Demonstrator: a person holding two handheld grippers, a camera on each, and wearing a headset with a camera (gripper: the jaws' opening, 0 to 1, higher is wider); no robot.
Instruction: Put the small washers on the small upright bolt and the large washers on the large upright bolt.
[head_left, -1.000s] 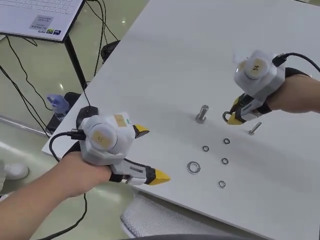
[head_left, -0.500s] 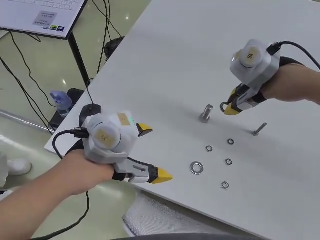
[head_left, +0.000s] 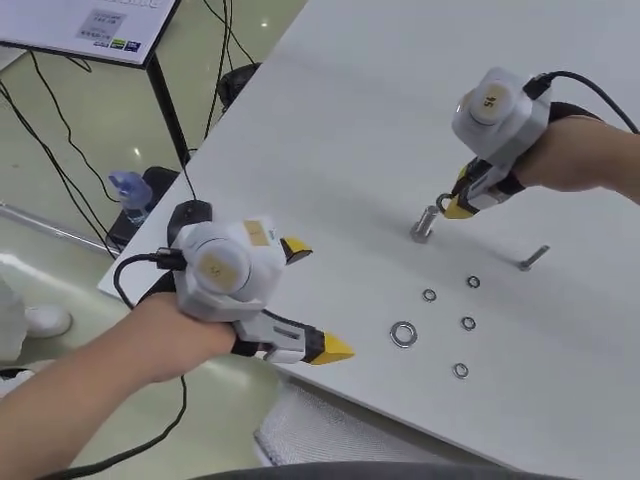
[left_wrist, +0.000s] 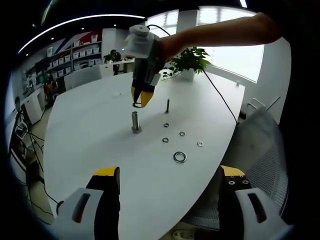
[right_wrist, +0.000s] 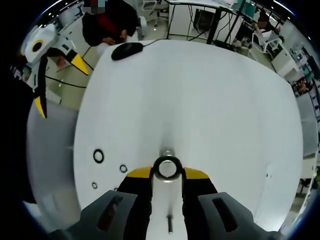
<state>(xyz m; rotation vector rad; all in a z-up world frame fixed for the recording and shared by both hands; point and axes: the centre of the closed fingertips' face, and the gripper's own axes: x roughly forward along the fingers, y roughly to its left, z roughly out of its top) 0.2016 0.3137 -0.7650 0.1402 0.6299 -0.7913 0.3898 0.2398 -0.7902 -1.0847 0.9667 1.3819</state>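
Two large washers: the held large washer is pinched in my right gripper just above the large upright bolt; whether they touch, I cannot tell. The loose large washer and four small washers lie near the small upright bolt. My left gripper hangs wide open at the table edge.

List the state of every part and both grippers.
Large bolt: upright, bare.
Small bolt: upright, bare.
Right gripper: shut on large washer, above the bolt, not on it.
Left gripper: open, empty.
Second large washer: flat on table.
Small washers, four: flat on table.
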